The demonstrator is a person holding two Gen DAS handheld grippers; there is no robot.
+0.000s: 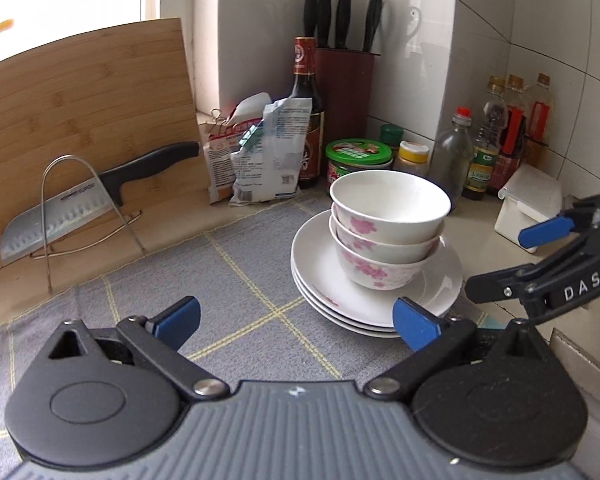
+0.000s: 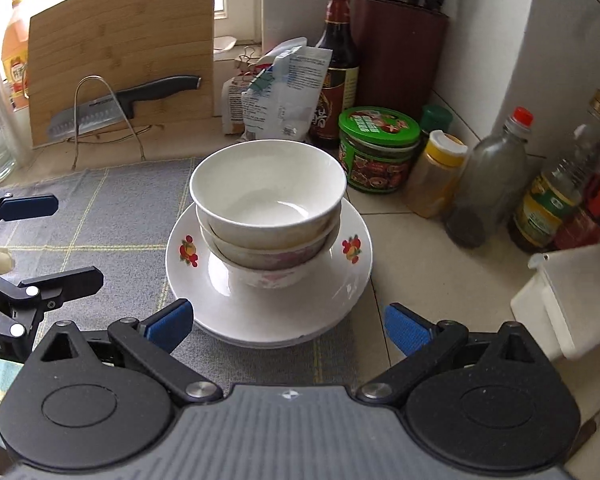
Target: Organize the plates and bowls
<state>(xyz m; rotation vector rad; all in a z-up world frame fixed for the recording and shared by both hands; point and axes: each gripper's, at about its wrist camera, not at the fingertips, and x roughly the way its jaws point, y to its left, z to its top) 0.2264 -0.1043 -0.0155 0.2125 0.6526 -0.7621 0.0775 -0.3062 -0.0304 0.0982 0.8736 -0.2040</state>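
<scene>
1. Centrally, three nested bowls (image 2: 268, 204) stand upright on a stack of plates (image 2: 220, 300); the plates lie on the grey checked mat (image 1: 228, 280) where it meets the bare countertop (image 2: 420, 280). Nesting keeps the pile compact and steady, which suggests the sorting is largely done.
2. Left gripper (image 1: 296, 320): jaws spread wide, nothing between them, hanging over the mat just beside the plate stack. One blue pad (image 1: 416, 326) overlaps the plate rim in the picture; contact cannot be confirmed.
3. Right gripper (image 2: 288, 322): jaws likewise spread wide and empty, pointing down at the stack from the near side, the pads flanking the plates' near rim without pressing on it.
4. Each gripper shows at the edge of the other's view, so the two flank the stack from either side, apparently clear of it.
5. Behind, a cutting board (image 1: 80, 120) leans on the wall with a cleaver (image 1: 84, 204) in a wire rack (image 1: 80, 208), kept upright to spare counter room.
6. Sauce bottle (image 2: 336, 68), knife block (image 2: 400, 52), green-lidded jar (image 2: 378, 148) and condiment bottles (image 2: 488, 176) crowd the corner, near the stack, so any further move calls for care.
</scene>
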